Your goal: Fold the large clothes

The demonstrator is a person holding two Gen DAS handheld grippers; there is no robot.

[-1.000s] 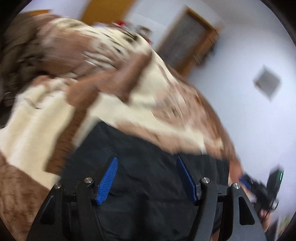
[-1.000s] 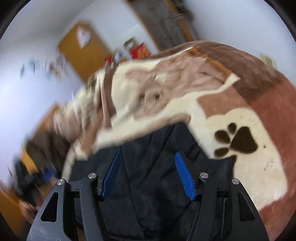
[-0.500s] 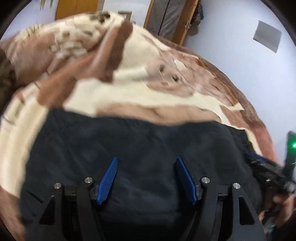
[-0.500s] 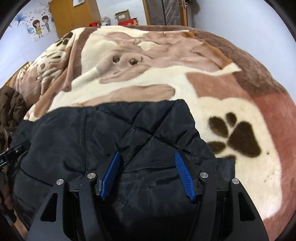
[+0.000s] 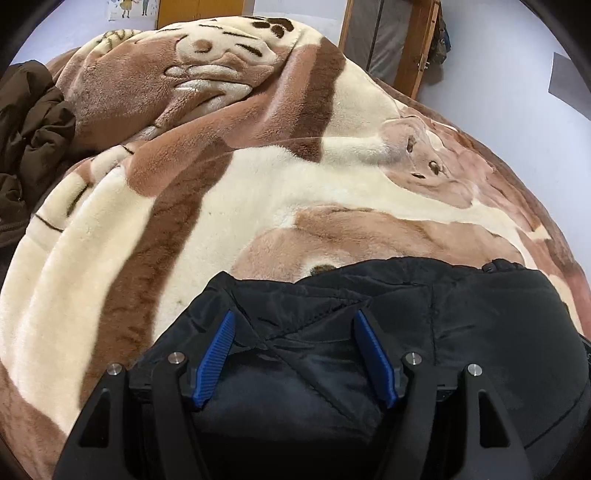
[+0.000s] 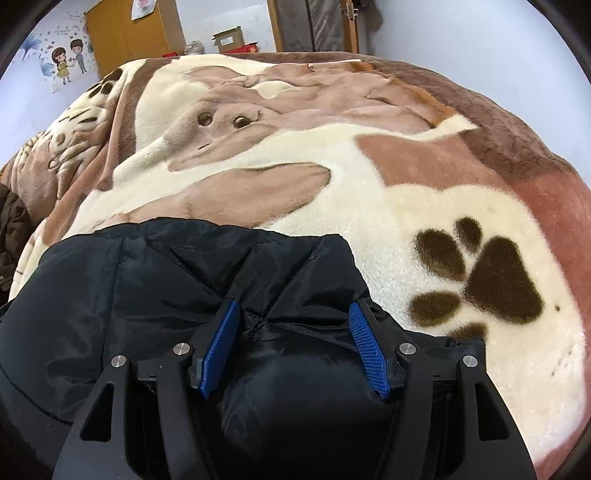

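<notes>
A black quilted jacket (image 5: 480,332) lies on a cream and brown plush blanket (image 5: 258,184) that covers a bed. My left gripper (image 5: 293,317) stands wide over the jacket's left part, with a thick puffy fold filling the gap between its blue pads. In the right wrist view the same jacket (image 6: 129,295) spreads left across the blanket (image 6: 406,184). My right gripper (image 6: 293,306) grips its right part the same way, a bulging fold pressed between both pads. The jacket's near edge is hidden under both grippers.
A crumpled dark brown coat (image 5: 29,129) lies at the bed's left edge, also seen as the brown coat (image 6: 11,229). Beyond the bed stand a yellow wardrobe (image 6: 129,33), a cardboard box (image 6: 229,37) and a wooden door frame (image 5: 406,44). Bare blanket stretches ahead of the jacket.
Both grippers have sunk toward the bed with the jacket between their pads. The jacket has come down and now rests flatter on the blanket. The views have steadied from blur.
</notes>
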